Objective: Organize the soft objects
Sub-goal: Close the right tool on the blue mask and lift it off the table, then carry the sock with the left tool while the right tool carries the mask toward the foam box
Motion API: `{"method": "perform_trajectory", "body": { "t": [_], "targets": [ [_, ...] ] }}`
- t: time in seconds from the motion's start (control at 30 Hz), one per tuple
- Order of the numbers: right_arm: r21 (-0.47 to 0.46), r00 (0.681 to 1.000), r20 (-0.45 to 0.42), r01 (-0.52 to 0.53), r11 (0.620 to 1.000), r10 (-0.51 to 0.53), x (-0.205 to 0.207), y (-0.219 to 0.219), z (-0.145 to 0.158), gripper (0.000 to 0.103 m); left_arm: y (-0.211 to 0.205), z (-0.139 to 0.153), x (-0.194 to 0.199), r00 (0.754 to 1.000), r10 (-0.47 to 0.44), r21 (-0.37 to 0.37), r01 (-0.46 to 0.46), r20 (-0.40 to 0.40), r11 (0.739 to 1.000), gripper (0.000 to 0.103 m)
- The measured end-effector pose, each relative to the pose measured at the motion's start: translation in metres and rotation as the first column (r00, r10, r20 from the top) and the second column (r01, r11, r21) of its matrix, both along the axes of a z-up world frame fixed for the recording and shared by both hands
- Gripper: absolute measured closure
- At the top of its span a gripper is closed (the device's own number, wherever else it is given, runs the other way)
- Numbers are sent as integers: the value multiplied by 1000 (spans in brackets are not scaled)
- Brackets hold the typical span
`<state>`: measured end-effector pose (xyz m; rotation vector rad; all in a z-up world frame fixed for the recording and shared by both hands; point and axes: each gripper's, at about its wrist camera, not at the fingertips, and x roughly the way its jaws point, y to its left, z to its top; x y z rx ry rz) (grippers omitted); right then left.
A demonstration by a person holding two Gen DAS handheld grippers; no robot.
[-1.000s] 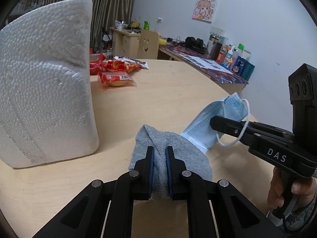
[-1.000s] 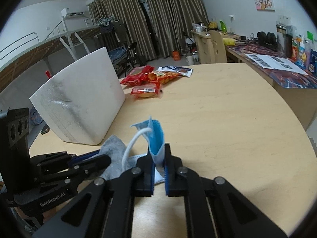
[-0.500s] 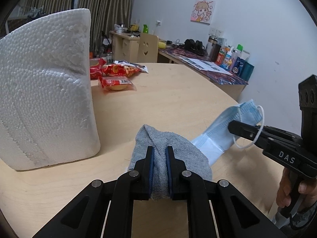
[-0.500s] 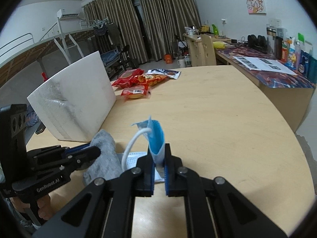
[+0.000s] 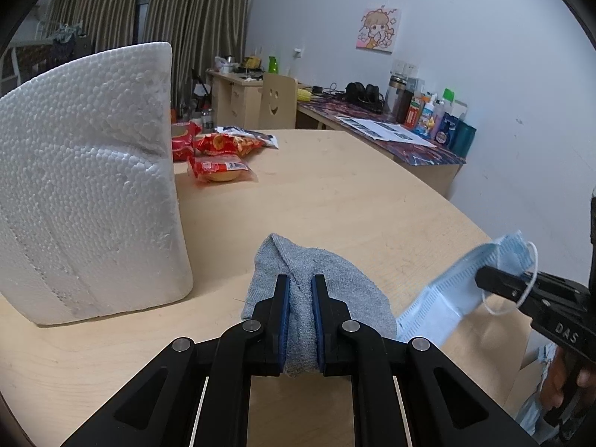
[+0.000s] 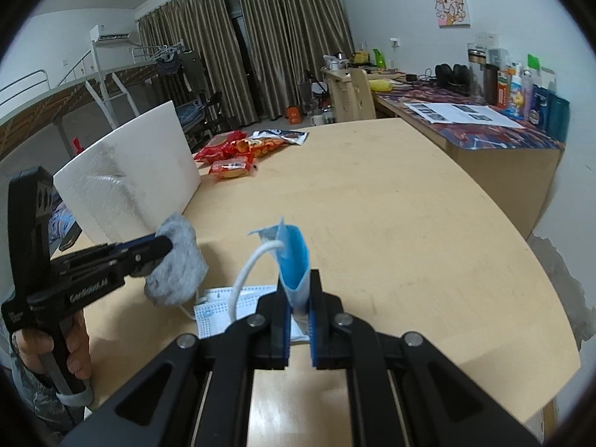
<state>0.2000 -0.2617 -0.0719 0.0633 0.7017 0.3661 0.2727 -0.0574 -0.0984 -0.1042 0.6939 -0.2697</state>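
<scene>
We hold grey sock (image 5: 298, 283) pinched in left claw (image 5: 300, 298), just right of foam block (image 5: 85, 186), low over desk (image 5: 335, 193); right claw (image 6: 300, 309) clamped on blue mask (image 6: 294, 257), further right of block; step, we judge: carrying both soft items; next needs drop spot, gentle release; white mask (image 6: 223, 305) awaits.

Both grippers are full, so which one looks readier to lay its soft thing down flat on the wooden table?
Probably the left gripper: its grey knitted sock already sags low over the round wooden table. The right gripper holds the blue pleated face mask upright, with only its far end trailing on the table.
</scene>
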Motion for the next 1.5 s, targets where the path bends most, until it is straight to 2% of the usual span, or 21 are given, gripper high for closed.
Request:
{"method": "perform_trajectory", "body": {
  "t": [0.27, 0.57, 0.83, 1.07, 1.5],
  "targets": [
    [-13, 1000, 0, 6, 1000, -6, -22, 0, -4, 93, -3, 9, -23, 999, 2, -15, -2, 40, 1000, 91],
    [-15, 999, 38, -6, 1000, 7, -52, 5, 0, 93, 4, 25, -56, 995, 39, 15, -40, 95, 999, 91],
    [26, 996, 85, -1, 1000, -1, -71, 6, 8, 93, 18, 43, -89, 986, 74, 29, -80, 150, 996, 91],
    [34, 991, 130, -40, 999, 35, -85, 21, 18, 93, 26, 51, -113, 980, 98, 29, -104, 172, 994, 91],
    [38, 967, 237, -102, 994, 90, -126, 42, 44, 93, 39, 76, -166, 957, 130, 22, -141, 260, 990, 91]
  ]
}}
